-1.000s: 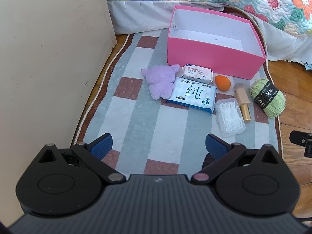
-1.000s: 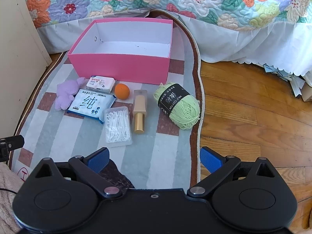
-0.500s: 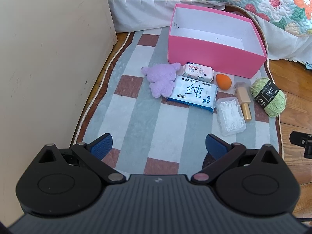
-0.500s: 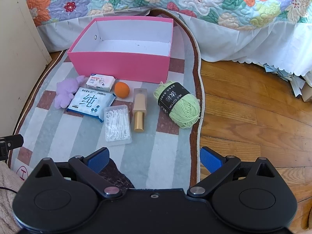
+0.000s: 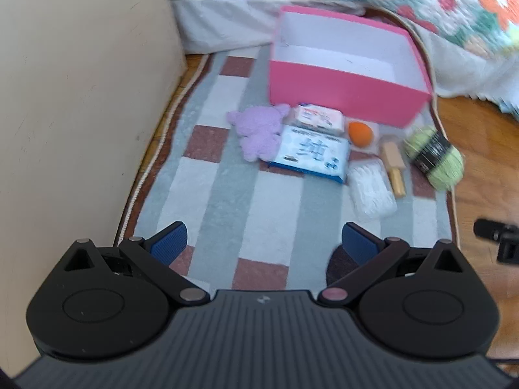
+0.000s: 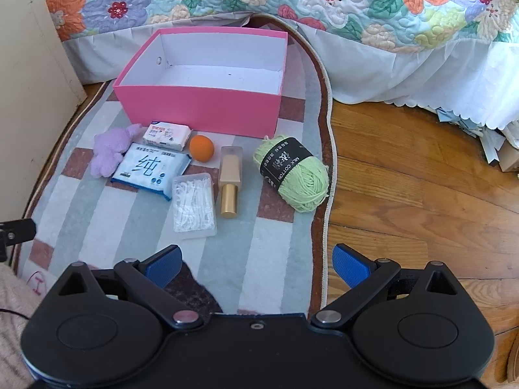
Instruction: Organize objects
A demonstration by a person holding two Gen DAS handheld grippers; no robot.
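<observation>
1. The pink box (image 6: pixel 201 107) stands open on the striped rug (image 6: pixel 269 259), its white inside bare; every other place here is told from it.
2. Farthest left in front of the box lies a purple plush toy (image 6: pixel 108 154), touching a blue pack of wipes (image 6: pixel 150 170).
3. A small white tissue pack (image 6: pixel 167 135) lies just in front of the box's near wall, behind the blue pack.
4. An orange sponge (image 6: pixel 201 148) sits just beside the tissue pack, near the box front.
5. A clear case of floss picks (image 6: pixel 193 206) lies farther from the box, touching the blue pack's corner.
6. A gold bottle (image 6: pixel 229 186) lies on its side, beside the case.
7. A ball of green yarn (image 6: pixel 293 173) lies off the box's right corner, by the rug's edge.
8. The left tool (image 5: pixel 264 241) hangs over the rug, well short of the box, fingers spread wide, gripping nothing.
9. The right tool (image 6: pixel 256 264) likewise hangs released over the rug's right edge.
</observation>
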